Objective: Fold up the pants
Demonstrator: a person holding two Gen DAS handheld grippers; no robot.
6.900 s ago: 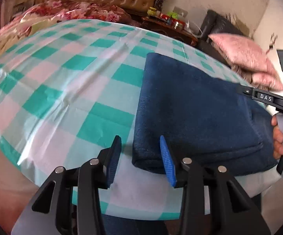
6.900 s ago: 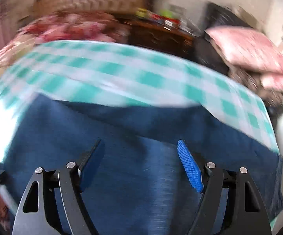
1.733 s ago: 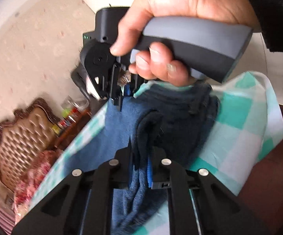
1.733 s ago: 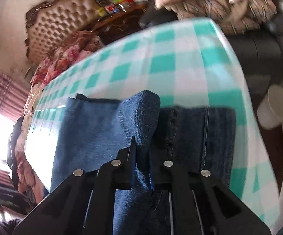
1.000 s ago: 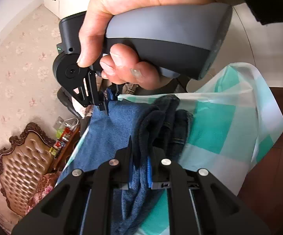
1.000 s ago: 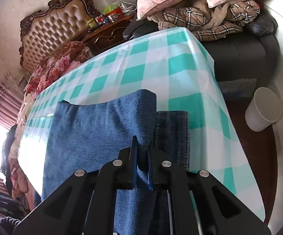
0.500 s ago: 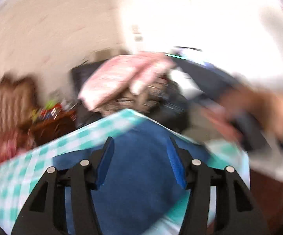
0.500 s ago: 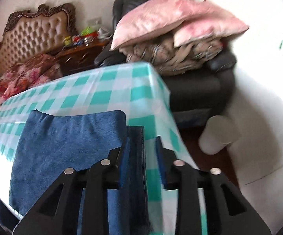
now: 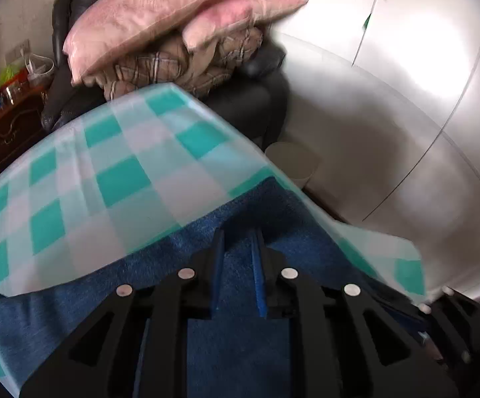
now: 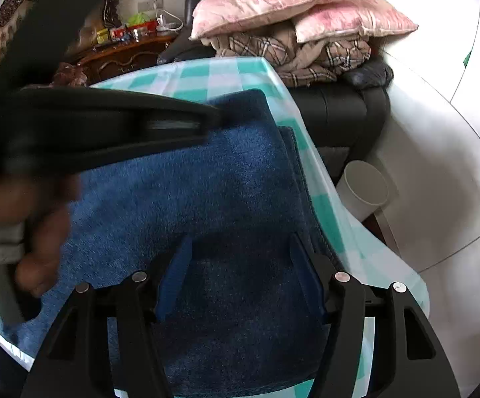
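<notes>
The blue denim pants lie folded flat on the green-and-white checked tablecloth, close to the table's right edge. My left gripper points down at their far edge. Its jaws stand only a narrow gap apart and are closing. Denim shows through the gap, and no fold is pinched between the pads. From the right wrist view the left gripper reaches across the pants, with a hand on its handle. My right gripper hovers over the near part of the pants, jaws wide and opening, holding nothing.
Beyond the table stands a black armchair piled with pink pillows and plaid blankets. A white bin sits on the floor beside the table's right edge. A wooden cabinet with small items is at the back left.
Both grippers have let go of the raised fold of denim, which now lies flat. The right jaws have spread wide. The left gripper swung round, opened, then narrowed again.
</notes>
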